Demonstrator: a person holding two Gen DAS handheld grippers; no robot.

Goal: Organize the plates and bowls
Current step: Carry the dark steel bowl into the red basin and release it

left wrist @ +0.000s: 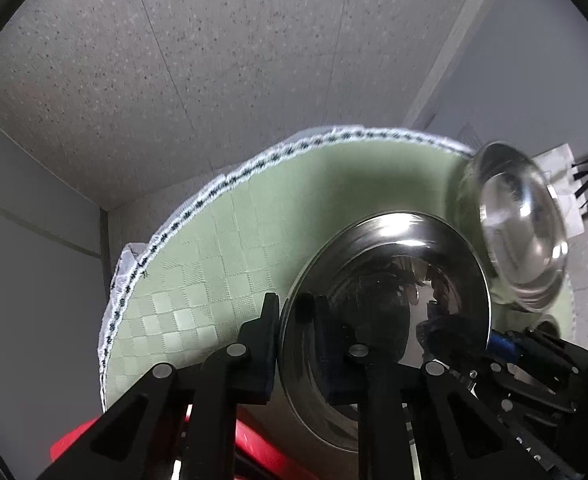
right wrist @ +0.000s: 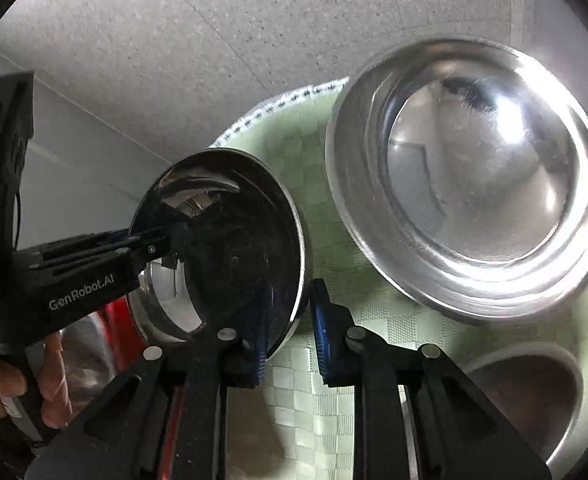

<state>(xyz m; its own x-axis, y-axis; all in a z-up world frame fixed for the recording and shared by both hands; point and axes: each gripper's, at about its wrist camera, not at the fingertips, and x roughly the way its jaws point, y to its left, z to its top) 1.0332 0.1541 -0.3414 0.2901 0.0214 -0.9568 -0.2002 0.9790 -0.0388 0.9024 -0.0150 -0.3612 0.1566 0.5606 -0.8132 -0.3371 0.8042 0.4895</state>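
Note:
My left gripper [left wrist: 289, 312] is shut on the rim of a steel bowl [left wrist: 390, 292] and holds it tilted above the green checked mat [left wrist: 229, 264]. The same bowl [right wrist: 229, 252] shows in the right wrist view, with the left gripper clamped on its left rim. My right gripper [right wrist: 289, 320] is open; its fingers stand on either side of that bowl's right rim without clamping it. A wide steel plate [right wrist: 474, 176] lies on the mat to the right, and it also shows in the left wrist view [left wrist: 518, 224].
A second steel bowl [right wrist: 534, 396] sits at the mat's lower right. A red container [left wrist: 261, 452] lies under the left gripper. Grey speckled floor [left wrist: 213, 60] and walls surround the round mat.

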